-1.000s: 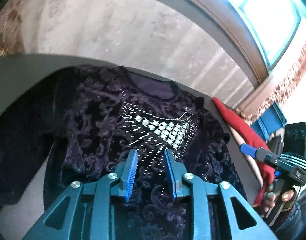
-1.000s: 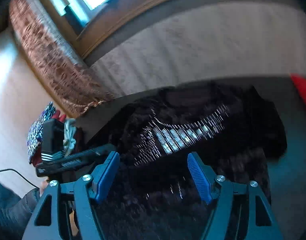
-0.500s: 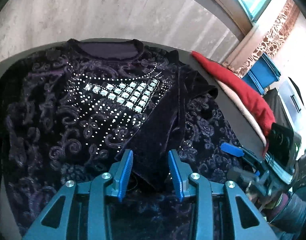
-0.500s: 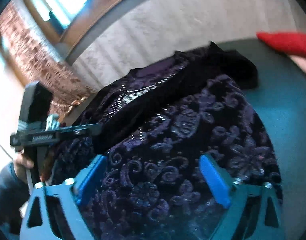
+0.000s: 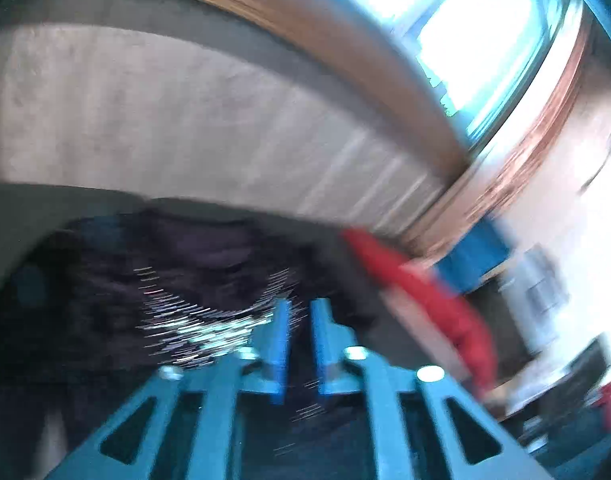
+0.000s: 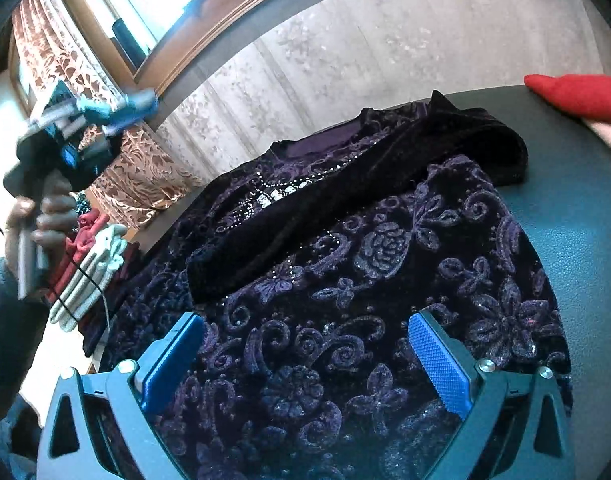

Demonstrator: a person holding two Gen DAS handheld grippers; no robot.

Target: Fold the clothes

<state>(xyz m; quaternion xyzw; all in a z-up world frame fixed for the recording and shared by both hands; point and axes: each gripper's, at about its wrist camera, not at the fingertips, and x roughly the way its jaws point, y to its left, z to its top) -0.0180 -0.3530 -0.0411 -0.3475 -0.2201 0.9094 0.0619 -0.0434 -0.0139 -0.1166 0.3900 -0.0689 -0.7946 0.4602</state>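
A dark purple velvet top (image 6: 345, 260) with swirled patterns and sparkling studs lies flat on the grey table (image 6: 565, 208). One sleeve (image 6: 345, 208) is folded diagonally across its front. My right gripper (image 6: 305, 320) hovers low over the top's lower part, jaws wide open with nothing gripped. A hand holds my left gripper (image 6: 141, 102) raised in the air at the far left. In the blurred left wrist view the left gripper (image 5: 301, 306) is above the top (image 5: 165, 280), its jaws closing with only a narrow gap and nothing seen between them.
A red cloth (image 6: 577, 92) lies over something pale at the table's far right corner. Folded clothes (image 6: 89, 264) are stacked beside the table on the left. A pale patterned wall, a window and a lace curtain (image 6: 117, 168) stand behind. A blue box (image 5: 473, 256) sits at the back right.
The left gripper let go of the sleeve it had laid across the top, rose and narrowed its jaws. The right gripper came down close over the top with wider jaws, then stayed.
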